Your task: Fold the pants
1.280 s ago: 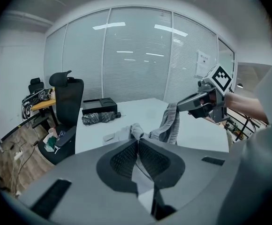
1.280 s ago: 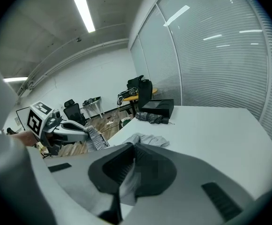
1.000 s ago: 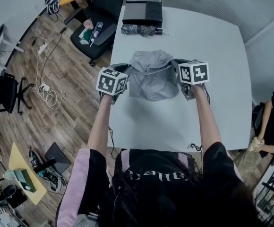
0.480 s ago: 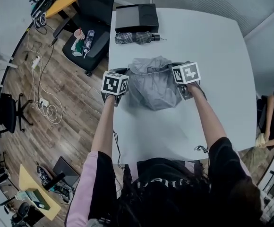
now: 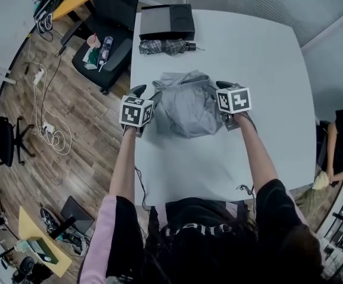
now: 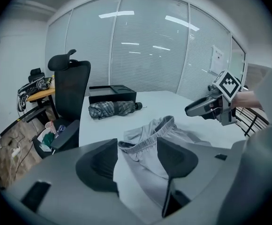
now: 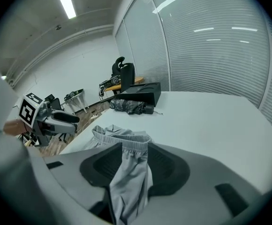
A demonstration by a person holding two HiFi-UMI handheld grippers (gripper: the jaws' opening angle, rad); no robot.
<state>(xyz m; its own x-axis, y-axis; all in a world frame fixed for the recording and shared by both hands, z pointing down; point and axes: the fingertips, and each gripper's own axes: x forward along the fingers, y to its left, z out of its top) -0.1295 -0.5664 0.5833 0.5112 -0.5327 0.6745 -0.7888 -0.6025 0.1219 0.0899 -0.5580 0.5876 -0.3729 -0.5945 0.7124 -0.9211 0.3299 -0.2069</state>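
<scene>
Your white surface (image 5: 266,70) carries the grey pants (image 5: 186,105) in a bunched heap toward its left half, waistband on the far side. At the far edge sits a black box (image 5: 167,21), with a folded plaid umbrella (image 5: 162,46) just in front of it, apart from the pants. Your left tool (image 6: 137,153) is at the heap's left side, its jaws opening with the waistband corner loose between them, and your right tool (image 7: 135,161) is at the right side, its jaws also opening with a fold of grey cloth hanging between them.
</scene>
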